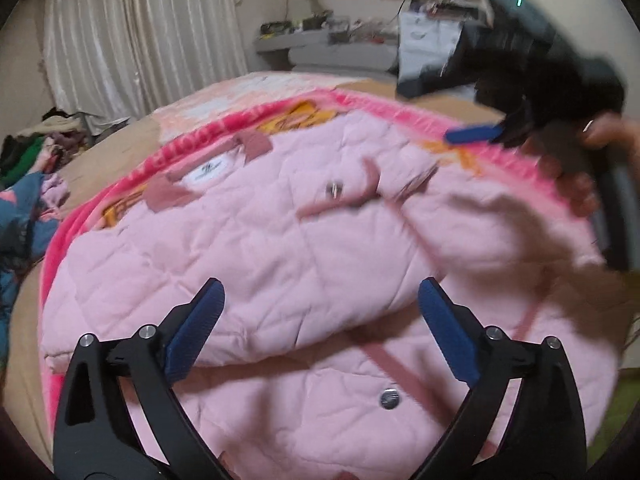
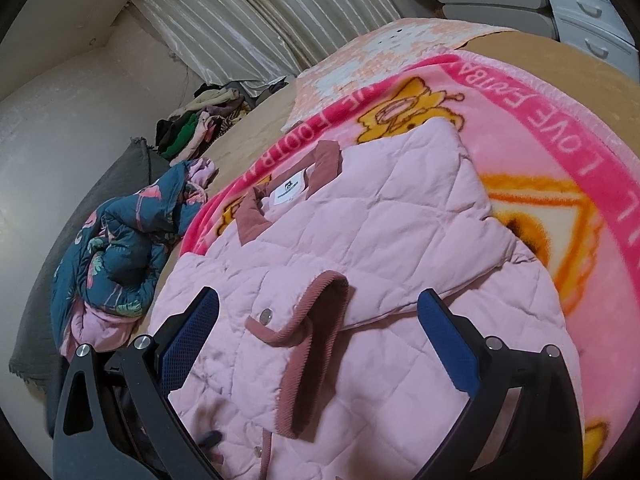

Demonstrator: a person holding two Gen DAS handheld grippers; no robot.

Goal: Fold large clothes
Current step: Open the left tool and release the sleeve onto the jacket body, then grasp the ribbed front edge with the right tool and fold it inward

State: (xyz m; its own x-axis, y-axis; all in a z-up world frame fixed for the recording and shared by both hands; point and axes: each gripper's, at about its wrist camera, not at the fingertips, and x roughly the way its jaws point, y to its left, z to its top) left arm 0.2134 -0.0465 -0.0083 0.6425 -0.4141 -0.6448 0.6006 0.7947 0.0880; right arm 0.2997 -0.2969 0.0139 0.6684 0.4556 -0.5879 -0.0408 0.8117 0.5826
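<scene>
Pink quilted jacket is lying on the blanket, sleeve seemingly folded in; both the left gripper and right gripper are hovering spread, holding nothing, needing a fresh grip.

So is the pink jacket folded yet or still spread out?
Partly folded: on the pink jacket a sleeve lies across the front, body still full length.

Pink quilted jacket, dusty-rose corduroy trim, sleeve folded across its front, flat on cartoon blanket
</scene>
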